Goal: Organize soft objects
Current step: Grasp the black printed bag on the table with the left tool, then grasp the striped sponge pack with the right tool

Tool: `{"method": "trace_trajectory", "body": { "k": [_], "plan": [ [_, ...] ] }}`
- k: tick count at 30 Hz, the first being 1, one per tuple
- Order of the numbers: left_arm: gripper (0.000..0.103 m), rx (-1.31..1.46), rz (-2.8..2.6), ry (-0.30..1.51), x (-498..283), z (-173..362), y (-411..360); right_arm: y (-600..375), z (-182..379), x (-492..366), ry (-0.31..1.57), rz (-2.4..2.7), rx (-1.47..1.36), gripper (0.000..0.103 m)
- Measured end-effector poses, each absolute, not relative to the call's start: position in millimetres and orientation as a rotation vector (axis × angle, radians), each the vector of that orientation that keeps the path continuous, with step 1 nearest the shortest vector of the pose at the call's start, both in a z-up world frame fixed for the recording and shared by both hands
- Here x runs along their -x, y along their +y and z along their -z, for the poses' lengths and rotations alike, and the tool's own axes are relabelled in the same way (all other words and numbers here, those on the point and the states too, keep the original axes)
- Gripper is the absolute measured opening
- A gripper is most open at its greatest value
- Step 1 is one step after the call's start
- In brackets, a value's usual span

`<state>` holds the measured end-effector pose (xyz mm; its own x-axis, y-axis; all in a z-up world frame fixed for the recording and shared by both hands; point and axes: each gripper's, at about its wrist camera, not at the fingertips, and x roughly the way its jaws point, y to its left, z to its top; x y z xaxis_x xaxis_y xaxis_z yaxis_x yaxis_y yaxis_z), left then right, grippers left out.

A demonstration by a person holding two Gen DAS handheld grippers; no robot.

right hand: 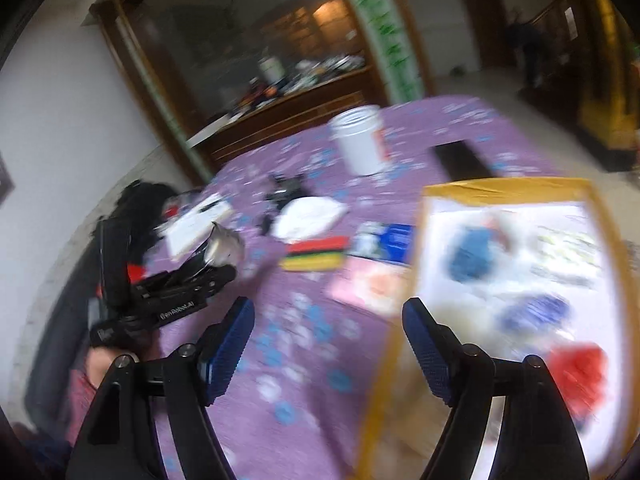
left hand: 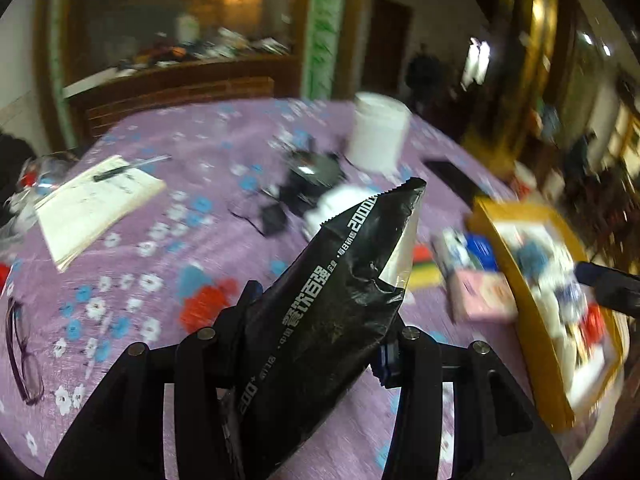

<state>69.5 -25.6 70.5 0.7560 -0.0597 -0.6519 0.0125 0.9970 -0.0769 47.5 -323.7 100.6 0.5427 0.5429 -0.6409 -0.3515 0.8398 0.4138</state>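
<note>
We hold both claws over the desk [left hand: 224,148], draped in a purple flowered cloth. At its right side sits a yellow-rimmed box [right hand: 508,190] with blurred soft things inside, pale, blue and red. Our left claw [left hand: 316,320] pinches a crumpled black foil packet [left hand: 340,300] between its fingers, the packet lifted off the cloth and slanting up to the right. Our right claw [right hand: 328,312] stands spread with nothing between its blue pads [right hand: 230,348], just beside the box's near-left wall.
</note>
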Motion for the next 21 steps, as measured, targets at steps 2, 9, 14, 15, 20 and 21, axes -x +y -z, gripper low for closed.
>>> {"method": "trace_trajectory", "body": {
  "k": [2,9,14,15,20,21],
  "plan": [
    [0.045,0.065,0.015,0.689,-70.0,-67.5,-17.7,-299.2,-100.6,-71.3,0.888,-0.570,-0.203,0.080],
    [0.045,0.129,0.034,0.703,-81.4,-59.7,1.3,-212.2,-71.5,-170.1,1.028,-0.620,-0.056,0.080],
    [0.046,0.148,0.055,0.704,-73.6,-62.9,0.3,-192.1,-35.1,-211.7,1.145,-0.619,-0.049,0.080],
    [0.046,0.149,0.059,0.701,-73.0,-63.5,-0.1,-191.8,-31.6,-215.9,1.157,-0.618,-0.053,0.080],
    [0.046,0.156,0.057,0.705,-72.4,-63.4,1.2,-187.3,-11.2,-213.3,1.220,-0.620,-0.019,0.080],
    [0.046,0.159,0.056,0.706,-72.5,-63.6,1.8,-187.4,-9.9,-207.1,1.230,-0.634,-0.018,0.081]
  ]
}}
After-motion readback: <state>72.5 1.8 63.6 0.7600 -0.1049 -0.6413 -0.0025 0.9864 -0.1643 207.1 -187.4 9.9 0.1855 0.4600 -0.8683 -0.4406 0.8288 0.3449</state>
